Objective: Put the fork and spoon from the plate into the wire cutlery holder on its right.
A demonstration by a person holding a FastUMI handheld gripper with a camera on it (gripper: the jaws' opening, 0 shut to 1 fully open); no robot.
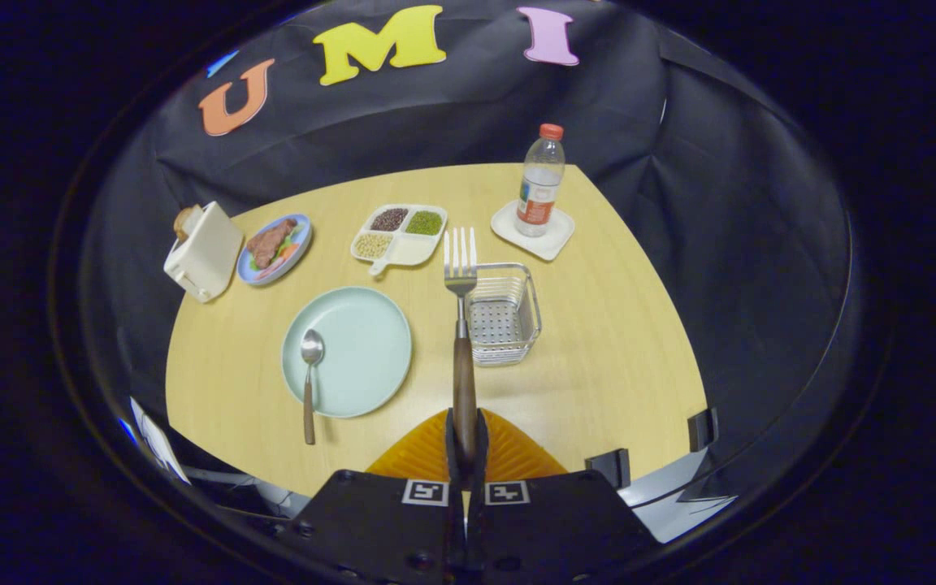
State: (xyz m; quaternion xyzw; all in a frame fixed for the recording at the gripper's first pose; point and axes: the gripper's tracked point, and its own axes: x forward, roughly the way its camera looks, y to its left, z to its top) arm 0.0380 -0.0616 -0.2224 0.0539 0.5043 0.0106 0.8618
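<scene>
While the gripper [465, 435] is clamped on the wooden handle of the fork [461, 317], tines up above the table [598, 366], wire cutlery holder [504, 313] just right of the fork, spoon [309, 382] across the rim of the plate [346, 351] left of the holder, bare tabletop right of holder.

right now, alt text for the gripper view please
The gripper is shut on a wooden-handled metal fork, tines up beside the square wire cutlery holder. A matching wooden-handled spoon lies on the round pale green plate to its left.
</scene>
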